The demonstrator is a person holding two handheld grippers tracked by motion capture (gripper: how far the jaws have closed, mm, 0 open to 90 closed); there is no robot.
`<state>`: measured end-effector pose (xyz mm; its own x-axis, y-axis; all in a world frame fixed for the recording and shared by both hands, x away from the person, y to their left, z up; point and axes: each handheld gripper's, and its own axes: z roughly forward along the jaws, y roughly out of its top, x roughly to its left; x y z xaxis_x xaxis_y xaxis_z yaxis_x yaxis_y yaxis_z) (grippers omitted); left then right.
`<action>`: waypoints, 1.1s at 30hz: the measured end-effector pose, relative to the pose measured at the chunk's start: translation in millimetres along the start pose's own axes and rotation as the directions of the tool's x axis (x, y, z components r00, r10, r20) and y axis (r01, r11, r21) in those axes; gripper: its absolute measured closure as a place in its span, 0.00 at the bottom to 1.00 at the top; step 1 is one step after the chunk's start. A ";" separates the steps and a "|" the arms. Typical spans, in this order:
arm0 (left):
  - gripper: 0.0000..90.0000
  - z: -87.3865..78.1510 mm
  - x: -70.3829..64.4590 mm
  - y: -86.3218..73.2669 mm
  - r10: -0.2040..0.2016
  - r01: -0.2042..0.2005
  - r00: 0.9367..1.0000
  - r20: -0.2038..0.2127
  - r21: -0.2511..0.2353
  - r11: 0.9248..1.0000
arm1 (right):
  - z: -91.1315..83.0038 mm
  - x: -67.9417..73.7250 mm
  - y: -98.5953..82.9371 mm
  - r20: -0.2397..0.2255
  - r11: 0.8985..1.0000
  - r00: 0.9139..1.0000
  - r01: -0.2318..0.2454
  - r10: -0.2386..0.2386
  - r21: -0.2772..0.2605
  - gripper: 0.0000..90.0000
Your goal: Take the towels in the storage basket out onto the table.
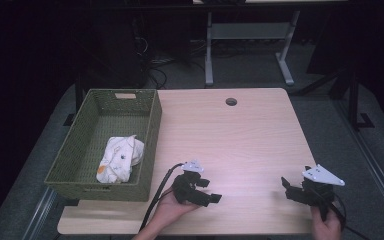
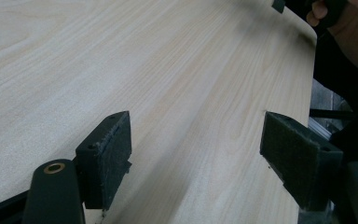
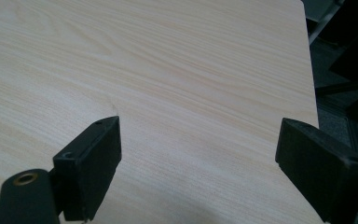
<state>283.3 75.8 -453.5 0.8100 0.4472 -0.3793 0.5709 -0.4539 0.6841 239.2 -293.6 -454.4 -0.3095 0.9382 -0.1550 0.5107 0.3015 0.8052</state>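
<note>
A white cloth (image 1: 120, 159) with small orange and dark marks lies crumpled inside the green woven basket (image 1: 150, 131), toward the basket's near end, at about nine o'clock from the table's middle; the basket sits along the left edge of the pale wood table (image 1: 245, 140), its near corner hanging slightly past the table edge. The left gripper (image 1: 211, 192) hovers low at about six o'clock on the table, just to the right of the basket's near corner, held in the person's left hand (image 1: 169, 206); its jaws stand wide apart with bare wood between them, as the left gripper view confirms. The right gripper (image 1: 288, 189) sits at about four o'clock near the table's right edge, held by the right hand (image 1: 326, 226); its jaws are likewise spread wide and grip nothing. A round cable hole (image 1: 231, 102) lies at twelve o'clock near the far edge.
</note>
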 end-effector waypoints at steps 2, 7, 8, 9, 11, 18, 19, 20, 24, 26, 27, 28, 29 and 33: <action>0.27 -0.8 0.2 1.2 0.009 -0.009 1.000 -0.005 0.007 1.000 | 0.3 -0.6 0.0 0.001 1.000 1.000 -0.004 0.004 -0.002 0.15; 0.27 -3.9 -0.2 2.8 0.015 -0.015 1.000 -0.003 0.008 1.000 | 1.0 -1.5 0.1 0.007 1.000 1.000 -0.008 0.008 0.001 0.15; 0.27 -5.5 -0.8 3.7 0.015 -0.015 1.000 0.002 0.005 1.000 | 0.8 -2.9 0.2 0.008 1.000 1.000 -0.014 0.014 0.000 0.15; 0.27 -6.1 -1.4 4.8 0.025 -0.024 1.000 -0.002 0.015 1.000 | 0.5 -3.4 0.2 0.009 1.000 1.000 -0.019 0.019 -0.001 0.15; 0.27 -7.0 -1.8 6.2 0.034 -0.034 0.999 -0.007 0.023 0.999 | 0.3 -4.0 0.3 0.010 1.000 1.000 -0.025 0.025 -0.005 0.15; 0.27 -18.1 -6.0 19.1 0.050 -0.050 0.999 0.015 0.005 0.999 | 0.6 -6.9 -1.1 0.019 1.000 0.999 -0.031 0.031 0.002 0.15; 0.27 -19.2 -6.5 21.3 0.055 -0.055 0.998 0.011 0.012 0.998 | 0.6 -6.9 -1.1 0.019 1.000 0.999 -0.031 0.031 0.002 0.15; 0.27 -21.6 -6.6 24.9 0.063 -0.063 0.998 0.009 0.026 0.998 | 0.8 -6.2 -1.1 0.020 1.000 0.999 -0.026 0.025 0.004 0.15; 0.26 -29.3 -5.9 34.3 0.082 -0.083 0.997 0.010 0.054 0.995 | 0.6 -5.1 -0.5 0.017 1.000 1.000 -0.027 0.027 0.006 0.15; 0.26 -32.7 -6.1 37.9 0.085 -0.085 0.996 0.009 0.056 0.995 | 0.3 -5.0 -0.1 0.019 1.000 1.000 -0.024 0.024 0.003 0.15; 0.26 -34.9 -6.2 40.2 0.086 -0.086 0.996 0.014 0.055 0.995 | 0.2 -4.8 0.0 0.020 1.000 1.000 -0.025 0.025 0.003 0.15; 0.26 -36.1 -6.0 41.6 0.085 -0.086 0.996 0.017 0.057 0.995 | 0.4 -4.3 0.0 0.020 1.000 0.999 -0.026 0.026 0.005 0.15; 0.26 -37.1 -5.8 42.8 0.085 -0.086 0.996 0.021 0.059 0.995 | 0.4 -4.3 0.0 0.021 1.000 1.000 -0.022 0.022 0.007 0.15; 0.26 -41.3 -4.9 47.2 0.089 -0.090 0.996 0.019 0.073 0.993 | 0.7 -3.5 0.3 0.018 1.000 1.000 -0.020 0.020 0.006 0.15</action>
<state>300.9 84.0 -393.6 0.8598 0.3906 -0.3289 0.5042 -0.5469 0.6684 241.0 -296.7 -454.0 -0.2852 0.9468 -0.1493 0.5213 0.2840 0.8047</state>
